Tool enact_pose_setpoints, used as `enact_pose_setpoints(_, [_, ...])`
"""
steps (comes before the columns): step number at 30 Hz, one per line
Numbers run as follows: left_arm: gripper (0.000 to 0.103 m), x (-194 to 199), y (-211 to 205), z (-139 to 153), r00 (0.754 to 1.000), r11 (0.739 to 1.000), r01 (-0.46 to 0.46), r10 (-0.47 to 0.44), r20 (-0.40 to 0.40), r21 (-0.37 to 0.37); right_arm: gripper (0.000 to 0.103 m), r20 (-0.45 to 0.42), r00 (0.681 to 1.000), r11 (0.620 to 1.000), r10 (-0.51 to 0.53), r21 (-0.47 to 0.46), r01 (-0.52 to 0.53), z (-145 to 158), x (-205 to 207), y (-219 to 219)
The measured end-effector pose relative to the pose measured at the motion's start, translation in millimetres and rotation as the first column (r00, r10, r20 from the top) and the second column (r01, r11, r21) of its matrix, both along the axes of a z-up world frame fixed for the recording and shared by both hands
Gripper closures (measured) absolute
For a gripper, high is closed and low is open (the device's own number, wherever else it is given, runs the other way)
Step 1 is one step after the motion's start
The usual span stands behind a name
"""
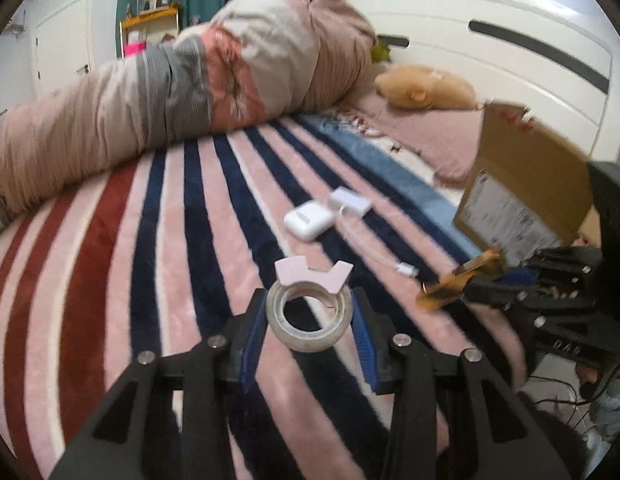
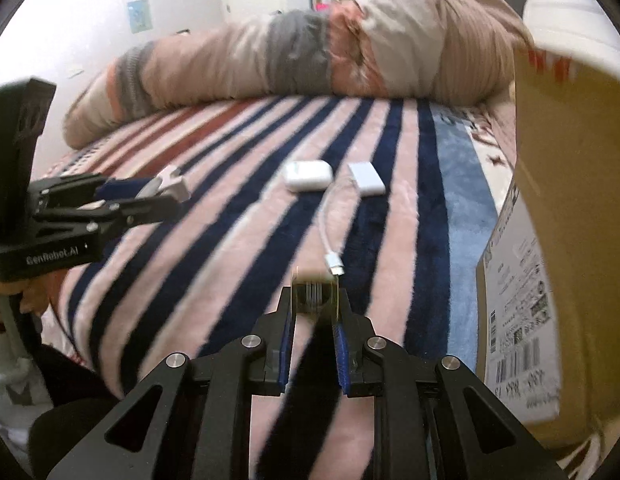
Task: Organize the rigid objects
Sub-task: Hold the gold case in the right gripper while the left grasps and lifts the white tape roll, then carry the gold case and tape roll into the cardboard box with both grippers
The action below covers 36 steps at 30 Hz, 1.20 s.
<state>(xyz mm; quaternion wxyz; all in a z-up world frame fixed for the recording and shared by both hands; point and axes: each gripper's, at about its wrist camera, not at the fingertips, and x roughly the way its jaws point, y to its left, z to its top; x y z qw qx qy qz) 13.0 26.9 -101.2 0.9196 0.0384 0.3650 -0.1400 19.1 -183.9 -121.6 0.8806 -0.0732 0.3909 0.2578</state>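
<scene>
Both tongs are loaded above the striped bed: the left tongs [image 1: 310, 320] clamp a tape roll [image 1: 308, 317], the right tongs [image 2: 314, 312] pinch a small amber clip [image 2: 314, 294], while the earbud case [image 2: 308, 175] and white adapter [image 2: 365, 178] lie unsorted beside the cardboard box [image 2: 569, 208].

On the bed's striped blanket [image 1: 110, 280]: one roll of tape [image 1: 310, 320], one white earbud case [image 1: 309, 221], one white adapter [image 1: 348, 201] with its cable, one cardboard box [image 1: 525, 196], one rolled quilt [image 1: 182, 96], one plush toy [image 1: 425, 88].
</scene>
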Motion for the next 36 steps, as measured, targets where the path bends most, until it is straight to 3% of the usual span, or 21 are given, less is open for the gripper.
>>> enact_pose_setpoints(4, [0.066,-14,2,21,0.999,1.0,-0.021,0.021,0.028,-0.007,0.09,0.014,1.0,1.0,0.022,0.0,-0.022,15,-9,6])
enact_pose_setpoints(7, [0.066,-17,3,18,0.999,0.999,-0.038,0.038,0.013,-0.003,0.089,-0.048,0.998,0.999,0.048,0.011,-0.047,1,1,10])
enact_pose_setpoints(10, [0.066,-15,5,10,0.998,0.998,-0.059,0.059,-0.01,-0.01,0.089,-0.01,0.998,0.998,0.058,0.015,-0.058,-12,17,21])
enact_pose_setpoints(15, [0.065,-7,16,-8,0.995,0.996,-0.09,0.089,-0.051,-0.006,0.089,-0.153,0.986,0.997,0.073,-0.013,-0.076,-45,49,43])
enact_pose_setpoints(22, [0.066,-4,26,-19,0.991,0.994,-0.108,0.107,-0.077,-0.015,0.09,-0.075,0.995,0.997,0.07,-0.025,-0.072,-40,37,44])
enact_pose_setpoints(26, [0.066,-14,21,4,0.995,0.995,-0.1,0.099,-0.03,-0.011,0.09,-0.021,0.995,0.995,0.1,0.03,-0.1,-8,19,39])
enact_pose_setpoints(30, [0.066,-30,8,44,0.995,0.996,-0.085,0.085,0.045,-0.008,0.09,0.096,0.984,0.981,0.152,0.105,-0.162,48,-15,23])
enact_pose_setpoints(36, [0.066,-43,-42,106,0.987,0.999,0.024,-0.019,0.157,-0.033,0.09,0.262,0.965,0.976,0.027,0.201,-0.082,126,-51,-59])
